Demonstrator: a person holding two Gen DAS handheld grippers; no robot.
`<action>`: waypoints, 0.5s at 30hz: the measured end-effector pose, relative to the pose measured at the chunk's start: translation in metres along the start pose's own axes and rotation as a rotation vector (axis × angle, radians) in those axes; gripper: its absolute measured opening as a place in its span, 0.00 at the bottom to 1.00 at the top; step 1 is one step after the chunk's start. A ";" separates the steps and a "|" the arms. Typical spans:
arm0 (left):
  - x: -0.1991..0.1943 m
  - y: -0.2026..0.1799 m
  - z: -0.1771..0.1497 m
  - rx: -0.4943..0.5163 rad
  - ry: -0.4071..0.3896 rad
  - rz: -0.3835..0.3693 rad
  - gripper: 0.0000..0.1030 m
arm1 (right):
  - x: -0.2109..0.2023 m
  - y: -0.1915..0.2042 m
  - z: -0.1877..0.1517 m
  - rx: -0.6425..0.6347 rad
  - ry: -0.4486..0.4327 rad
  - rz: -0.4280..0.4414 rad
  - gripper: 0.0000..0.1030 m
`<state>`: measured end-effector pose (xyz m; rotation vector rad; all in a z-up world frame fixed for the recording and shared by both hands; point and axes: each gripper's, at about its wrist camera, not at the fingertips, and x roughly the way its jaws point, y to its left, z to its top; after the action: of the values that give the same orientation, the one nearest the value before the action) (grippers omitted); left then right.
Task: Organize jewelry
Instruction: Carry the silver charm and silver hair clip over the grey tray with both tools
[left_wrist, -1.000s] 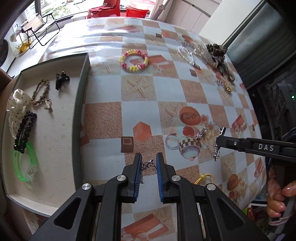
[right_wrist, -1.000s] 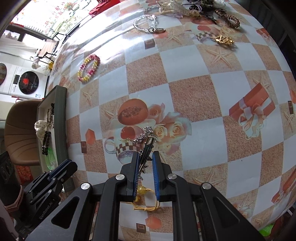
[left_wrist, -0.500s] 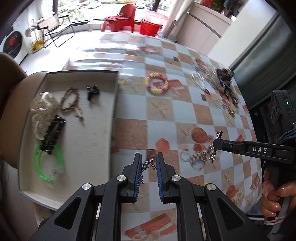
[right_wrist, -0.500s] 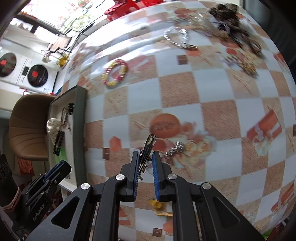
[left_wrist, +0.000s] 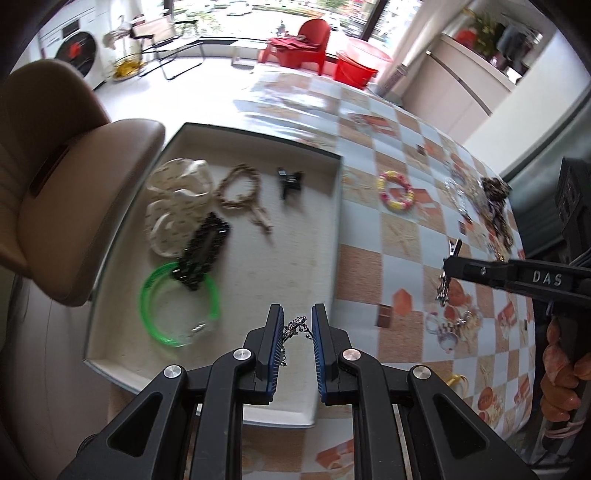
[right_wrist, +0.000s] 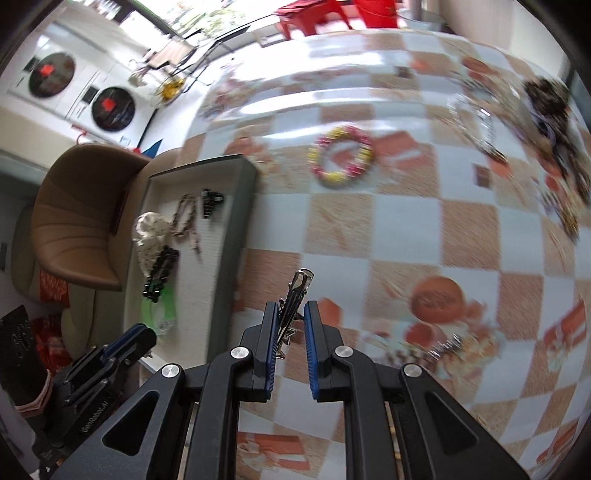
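My left gripper (left_wrist: 297, 325) is shut on a small silver chain piece (left_wrist: 294, 327) and holds it above the near right part of the grey tray (left_wrist: 337, 206). The tray holds a green bangle (left_wrist: 177, 302), a black hair clip (left_wrist: 203, 254), a white scrunchie (left_wrist: 173, 206), a brown bracelet (left_wrist: 240, 192) and a small black clip (left_wrist: 290, 181). My right gripper (right_wrist: 290, 317) is shut on a silver hair clip (right_wrist: 295, 295), above the table right of the tray (right_wrist: 236, 236); it also shows in the left wrist view (left_wrist: 448, 269).
A pink and yellow bead bracelet (left_wrist: 396, 190) lies on the checked tablecloth, with a pile of silver and dark jewelry (left_wrist: 484, 199) at the far right. A small silver piece (right_wrist: 443, 347) lies on the cup print. A brown chair (left_wrist: 62, 184) stands left of the tray.
Both grippers have risen and moved left with their pieces. The left one now hangs over the tray instead of the tablecloth; the right one has come closer to the tray.
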<state>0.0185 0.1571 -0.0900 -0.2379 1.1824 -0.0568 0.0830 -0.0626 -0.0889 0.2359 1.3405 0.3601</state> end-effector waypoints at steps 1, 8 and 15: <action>0.000 0.004 -0.001 -0.009 -0.001 0.005 0.18 | 0.001 0.006 0.003 -0.015 -0.001 0.009 0.15; -0.005 0.042 -0.010 -0.081 -0.005 0.057 0.18 | 0.021 0.051 0.018 -0.119 0.020 0.044 0.15; -0.003 0.081 -0.021 -0.154 -0.001 0.120 0.18 | 0.048 0.086 0.020 -0.197 0.076 0.067 0.15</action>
<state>-0.0082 0.2329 -0.1121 -0.3019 1.1989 0.1396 0.1015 0.0364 -0.0961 0.1036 1.3633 0.5588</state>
